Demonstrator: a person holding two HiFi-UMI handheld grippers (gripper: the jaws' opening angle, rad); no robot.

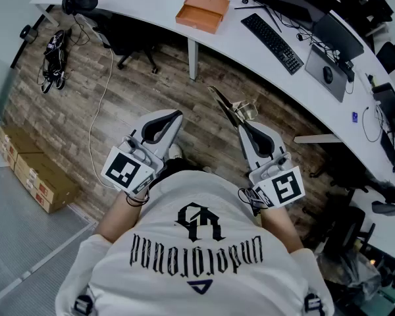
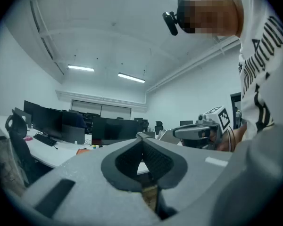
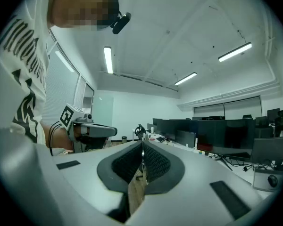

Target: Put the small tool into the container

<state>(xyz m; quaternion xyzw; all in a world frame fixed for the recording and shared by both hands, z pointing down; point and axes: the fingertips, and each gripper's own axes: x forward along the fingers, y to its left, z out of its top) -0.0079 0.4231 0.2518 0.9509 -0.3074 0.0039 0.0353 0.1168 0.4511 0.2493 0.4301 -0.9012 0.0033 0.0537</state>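
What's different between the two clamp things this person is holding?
The left gripper has its jaws shut on nothing; the right gripper has its jaws shut on a small tool that sticks out ahead. The left gripper leans toward the right, the right gripper toward the left. Both are grey and held over the wood floor.

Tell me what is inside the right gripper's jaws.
A thin metal small tool is clamped edge-on in the right gripper, poking out ahead. Its gripped length is covered by the pads.

Open orange container (image 1: 203,10), thin tool (image 1: 222,104) in right gripper (image 1: 241,125)
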